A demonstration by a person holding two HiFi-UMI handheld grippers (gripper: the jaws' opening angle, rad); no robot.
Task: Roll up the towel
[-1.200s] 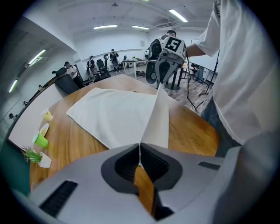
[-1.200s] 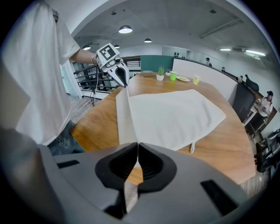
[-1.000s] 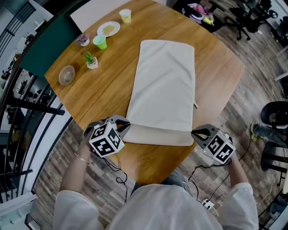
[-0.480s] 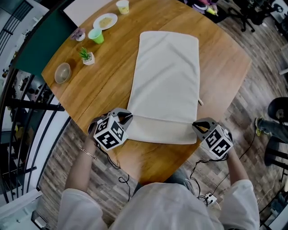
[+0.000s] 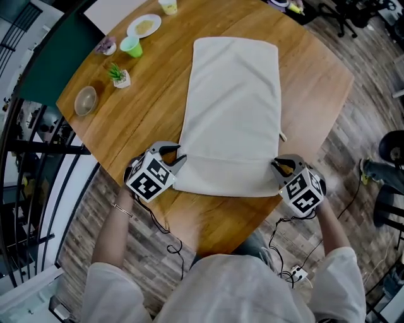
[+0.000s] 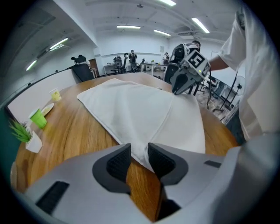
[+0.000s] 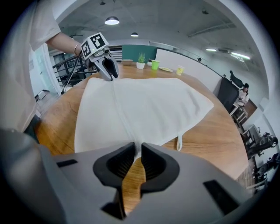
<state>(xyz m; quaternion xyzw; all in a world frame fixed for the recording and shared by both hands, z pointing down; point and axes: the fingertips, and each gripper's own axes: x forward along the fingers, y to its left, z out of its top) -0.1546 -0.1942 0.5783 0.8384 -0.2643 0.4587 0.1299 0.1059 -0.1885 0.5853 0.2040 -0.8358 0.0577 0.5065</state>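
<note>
A cream towel [image 5: 233,107] lies lengthwise on the round wooden table [image 5: 151,120], its near end folded back over itself in a short band. My left gripper [image 5: 175,159] is at the fold's left corner. Its jaws have just been opening, and the towel corner [image 6: 139,146] lies loose between the parted pads. My right gripper [image 5: 278,165] is at the fold's right corner. Its jaws have just been opening slightly, and the pads still touch the towel edge [image 7: 136,146] between them. Each gripper shows in the other's view: the right gripper [image 6: 181,85] and the left gripper [image 7: 107,70].
At the table's far left stand a small potted plant [image 5: 118,76], a green cup [image 5: 131,46], a plate [image 5: 144,26], a bowl [image 5: 85,99] and a yellow cup [image 5: 168,5]. The table's near edge [image 5: 208,233] is just behind the grippers. Office chairs stand on the floor at the right.
Both grippers carried the towel's near end forward and down, so the folded band now lies wider on the towel. The left jaws have parted.
</note>
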